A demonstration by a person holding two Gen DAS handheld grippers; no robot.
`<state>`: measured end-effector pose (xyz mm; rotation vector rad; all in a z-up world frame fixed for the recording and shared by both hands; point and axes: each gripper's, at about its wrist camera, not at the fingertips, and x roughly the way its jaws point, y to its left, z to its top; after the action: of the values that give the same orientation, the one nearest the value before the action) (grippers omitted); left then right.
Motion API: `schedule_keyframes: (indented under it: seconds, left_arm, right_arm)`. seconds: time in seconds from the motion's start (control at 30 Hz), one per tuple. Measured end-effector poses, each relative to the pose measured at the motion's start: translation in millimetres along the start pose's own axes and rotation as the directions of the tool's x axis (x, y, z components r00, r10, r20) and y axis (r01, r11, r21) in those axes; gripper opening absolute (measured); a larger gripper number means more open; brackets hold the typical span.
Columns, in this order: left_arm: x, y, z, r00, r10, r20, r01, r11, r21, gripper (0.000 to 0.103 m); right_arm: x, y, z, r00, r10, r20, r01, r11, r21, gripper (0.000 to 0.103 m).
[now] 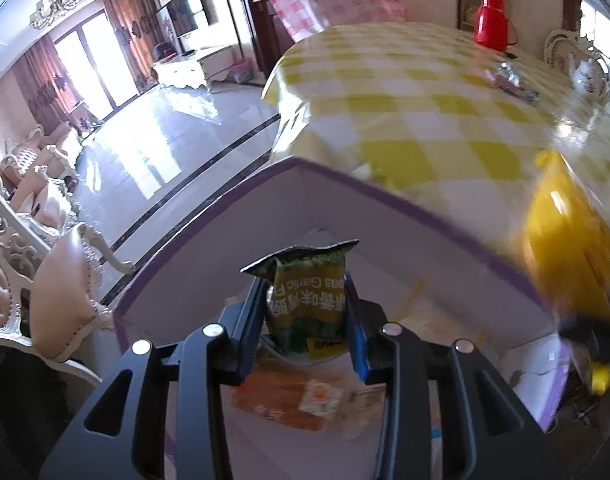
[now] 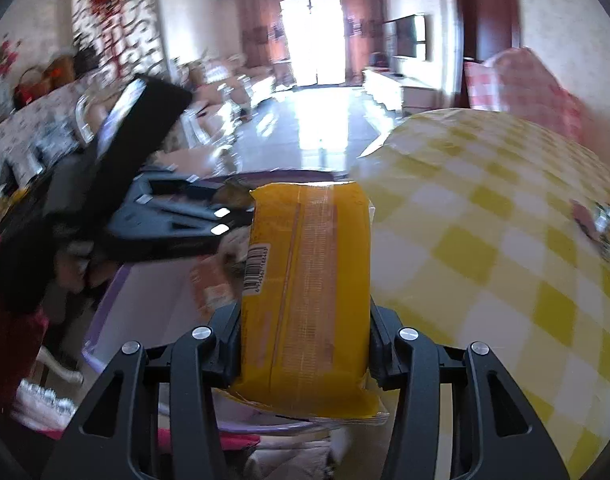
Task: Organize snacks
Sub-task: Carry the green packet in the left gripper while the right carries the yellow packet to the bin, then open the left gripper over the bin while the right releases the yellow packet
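I'm holding a green snack pkt [image 1: 307,300] in left hand-held gripper [image 1: 305,312], yellow pkt [image 2: 309,300] in right hand-held gripper [image 2: 305,336], over box [image 1: 209,216] w/ snacks inside; silver pkt [image 1: 513,80] remaining on surface [image 1: 405,92].

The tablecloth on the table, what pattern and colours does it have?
The tablecloth is checked in yellow and white. It shows best in the left wrist view.

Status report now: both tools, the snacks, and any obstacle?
Left tool shut on green snack packet, over white box. Right tool shut on yellow snack packet. Left tool hangs beside right's path.
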<state>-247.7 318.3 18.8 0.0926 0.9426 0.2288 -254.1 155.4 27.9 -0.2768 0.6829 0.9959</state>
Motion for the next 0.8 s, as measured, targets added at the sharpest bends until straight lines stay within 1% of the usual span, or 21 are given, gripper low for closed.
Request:
schedule_keyframes:
  seconds: [0.03,0.1,0.13,0.17,0.2,0.23,0.33,0.37,0.47,0.57,0.73,0.8]
  left_arm:
    - [1,4,-1,1.000,0.008,-0.012,-0.008,1.000,-0.002,0.041]
    - [4,8,-2,0.999,0.030,-0.026,-0.030,0.999,-0.012,0.056]
    - [5,10,-2,0.997,0.065,-0.031,-0.066,0.998,-0.021,0.072]
    - [5,11,-1,0.996,0.088,-0.029,-0.089,0.996,-0.025,0.078]
    - [4,11,-1,0.993,0.114,-0.027,-0.115,0.993,-0.021,0.079]
    - [4,10,0,0.992,0.120,-0.027,-0.120,0.993,-0.015,0.079]
    - [0,6,2,0.994,0.107,-0.014,-0.107,0.994,-0.011,0.088]
    - [-2,3,3,0.994,0.109,-0.009,-0.109,0.994,-0.005,0.090]
    - [-4,-6,6,0.992,0.125,0.000,-0.125,0.992,0.022,0.090]
    - [-5,-13,12,0.993,0.116,0.008,-0.117,0.993,0.028,0.090]
    - [-8,-34,26,0.994,0.109,0.031,-0.110,0.992,0.054,0.092]
    - [-11,-49,37,0.995,0.083,0.050,-0.087,0.994,0.064,0.095]
  right_arm:
    - [2,7,0,0.999,0.030,-0.009,-0.031,0.999,-0.028,0.047]
    - [1,18,-1,0.997,0.070,-0.011,-0.071,0.995,-0.076,0.049]
    - [-2,24,-1,0.997,0.074,0.001,-0.073,0.992,-0.102,0.052]
    - [-6,25,-2,0.998,0.069,0.015,-0.067,0.991,-0.113,0.053]
    - [-9,24,-1,0.998,0.065,0.028,-0.061,0.992,-0.114,0.054]
    - [-14,19,-1,0.998,0.056,0.038,-0.052,0.993,-0.103,0.054]
    - [-23,0,1,0.998,0.027,0.062,-0.024,0.998,-0.050,0.056]
    - [-26,-6,1,0.998,0.017,0.064,-0.015,0.999,-0.031,0.056]
    - [-32,-30,1,0.997,-0.015,0.074,0.012,0.999,0.039,0.057]
    - [-39,-46,-2,0.995,-0.035,0.089,0.028,0.996,0.080,0.058]
    - [-50,-69,-7,0.991,-0.073,0.110,0.059,0.991,0.124,0.065]
    - [-53,-78,-10,0.989,-0.089,0.114,0.072,0.987,0.144,0.067]
